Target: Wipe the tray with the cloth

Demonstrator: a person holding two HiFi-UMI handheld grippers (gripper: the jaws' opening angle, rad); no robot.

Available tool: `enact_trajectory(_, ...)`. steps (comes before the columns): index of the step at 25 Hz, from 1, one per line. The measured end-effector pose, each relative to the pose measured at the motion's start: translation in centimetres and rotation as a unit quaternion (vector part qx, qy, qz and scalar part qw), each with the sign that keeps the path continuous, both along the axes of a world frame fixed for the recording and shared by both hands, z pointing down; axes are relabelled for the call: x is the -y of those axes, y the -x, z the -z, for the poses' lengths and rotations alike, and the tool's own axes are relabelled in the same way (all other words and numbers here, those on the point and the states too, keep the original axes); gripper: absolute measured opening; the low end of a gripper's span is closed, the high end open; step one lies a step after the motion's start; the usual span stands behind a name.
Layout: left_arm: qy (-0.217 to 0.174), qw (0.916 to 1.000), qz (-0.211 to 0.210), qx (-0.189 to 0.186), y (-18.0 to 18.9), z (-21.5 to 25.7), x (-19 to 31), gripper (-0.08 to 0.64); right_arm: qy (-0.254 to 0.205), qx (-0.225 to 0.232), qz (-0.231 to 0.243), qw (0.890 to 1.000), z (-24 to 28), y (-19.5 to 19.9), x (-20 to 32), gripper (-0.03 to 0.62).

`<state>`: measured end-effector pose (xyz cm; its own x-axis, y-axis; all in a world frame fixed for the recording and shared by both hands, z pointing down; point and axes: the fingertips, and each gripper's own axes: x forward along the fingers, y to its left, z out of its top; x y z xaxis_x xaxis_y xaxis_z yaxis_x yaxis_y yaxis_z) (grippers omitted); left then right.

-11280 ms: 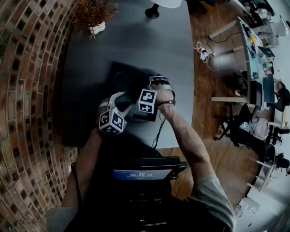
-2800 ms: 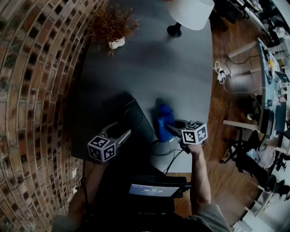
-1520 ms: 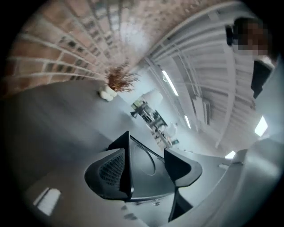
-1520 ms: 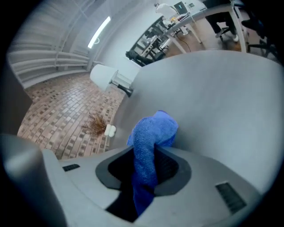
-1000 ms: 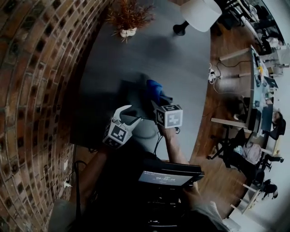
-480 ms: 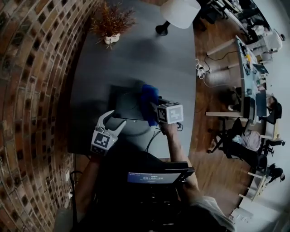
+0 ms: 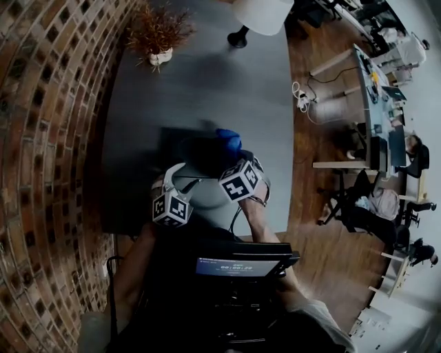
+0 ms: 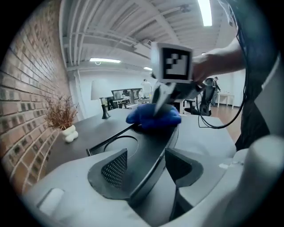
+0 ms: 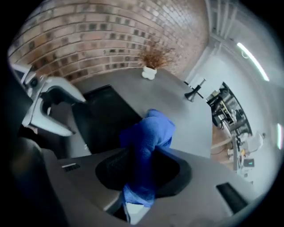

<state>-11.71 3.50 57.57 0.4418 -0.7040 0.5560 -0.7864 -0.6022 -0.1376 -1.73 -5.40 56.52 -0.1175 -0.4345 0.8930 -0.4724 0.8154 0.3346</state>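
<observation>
The dark tray [image 7: 180, 146] lies flat on the grey table. A blue cloth [image 7: 229, 141] rests on the tray's right edge, and my right gripper [image 7: 231, 157] is shut on it. In the right gripper view the cloth [image 9: 148, 142] is bunched between the jaws and hangs out in front over the tray [image 9: 104, 115]. My left gripper [image 7: 186, 176] is at the tray's near edge. Its jaws are opening, with the tray's rim [image 8: 146, 164] running between them and a gap beside the right jaw. The cloth [image 8: 153, 117] shows further along that rim.
A dried plant in a white pot [image 7: 157, 55] and a lamp with a white shade [image 7: 258, 14] stand at the table's far end. A brick wall [image 7: 48, 138] runs along the left. A black cable [image 7: 238, 217] hangs over the near edge, above a lit screen [image 7: 238, 265].
The left gripper has moved in to the tray's near edge. The right gripper has swung round, and the cloth now sits at the tray's right edge.
</observation>
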Motion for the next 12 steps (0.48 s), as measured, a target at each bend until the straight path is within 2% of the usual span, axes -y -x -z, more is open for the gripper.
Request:
enact_trajectory(2,0.001,0.9999,0.006,-0.015,0.2,0.1,0.0,0.276,0.04,-0.022,0.031,0.998,-0.3,-1.0,-4.7,0.121)
enact_trajectory(4,0.003,0.9972,0.018,-0.072,0.5,0.7,-0.5,0.276,0.121,0.007,0.025,0.992,-0.2,-2.0,-9.1,0.121)
enact_trajectory(5,0.0,0.9921,0.034,-0.12,0.9,1.4,-0.6,0.276,0.146,0.046,0.017,0.988,0.6,-1.6,-9.8,0.121)
enact_trajectory(6,-0.006,0.9838,0.057,-0.17,1.7,2.4,-0.7,0.275,0.151,0.098,0.01,0.984,1.8,-0.3,-9.1,0.121)
enact_trajectory(7,-0.011,0.9739,0.082,-0.211,2.8,3.3,-0.8,0.265,0.145,0.158,0.004,0.977,3.0,1.7,-7.6,0.121)
enact_trajectory(8,-0.013,0.9654,0.105,-0.238,4.0,3.8,-0.9,0.259,0.14,0.222,-0.005,0.965,4.2,4.3,-5.6,0.121)
enact_trajectory(10,-0.01,0.9549,0.139,-0.262,6.2,4.2,-1.2,0.259,0.15,0.323,-0.033,0.934,5.0,10.2,-1.8,0.121)
enact_trajectory(11,-0.007,0.9511,0.152,-0.269,7.0,4.2,-1.4,0.259,0.163,0.347,-0.05,0.922,4.5,12.8,-0.4,0.121)
enact_trajectory(12,-0.006,0.9471,0.164,-0.276,7.8,4.3,-1.6,0.259,0.177,0.354,-0.068,0.916,3.4,14.9,0.5,0.121)
